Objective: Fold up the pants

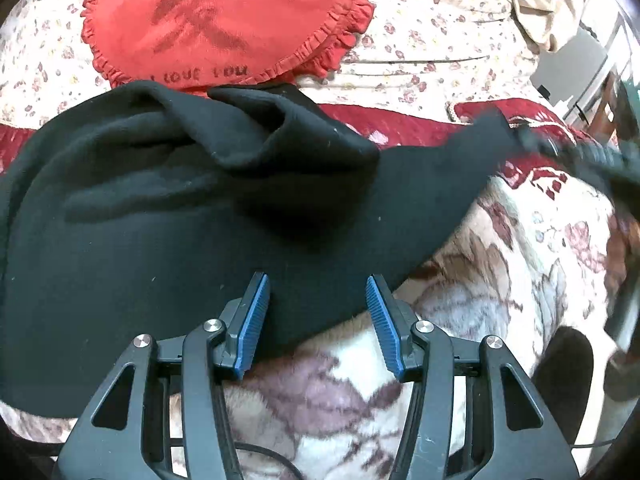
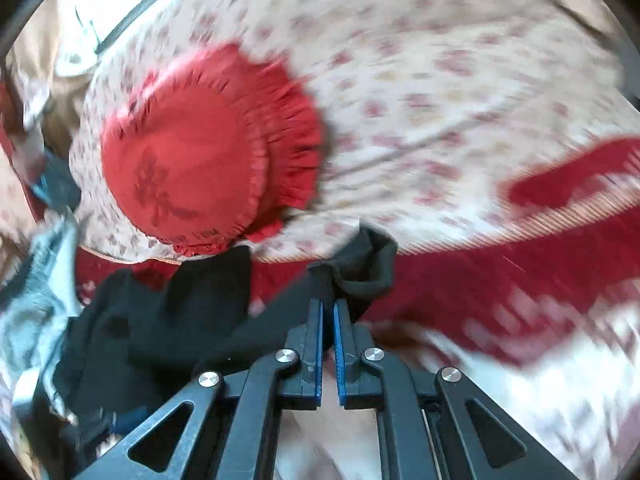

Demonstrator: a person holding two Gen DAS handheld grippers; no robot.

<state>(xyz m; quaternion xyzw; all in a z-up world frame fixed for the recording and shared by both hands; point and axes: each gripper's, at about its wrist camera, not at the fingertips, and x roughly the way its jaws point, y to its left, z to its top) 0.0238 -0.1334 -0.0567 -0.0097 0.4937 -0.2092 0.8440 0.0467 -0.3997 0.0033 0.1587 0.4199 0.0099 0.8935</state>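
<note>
The right hand-held gripper (image 2: 328, 304) pinches a black pants (image 1: 180, 220) corner mid-fold; the left hand-held gripper (image 1: 318, 284), spread, should pin the cloth beneath it.

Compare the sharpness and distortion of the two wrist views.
Left wrist view: mostly sharp on the black pants and red cushion, fisheye-curved edges, smear at far right. Right wrist view: heavy motion blur across the bedding; only the right gripper stays crisp.

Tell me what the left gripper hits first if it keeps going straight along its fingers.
The left gripper, jaws open with nothing pinched, points down at the black pants. It would most likely meet their near edge first, lying on the floral blanket; exact depth is unclear.
</note>
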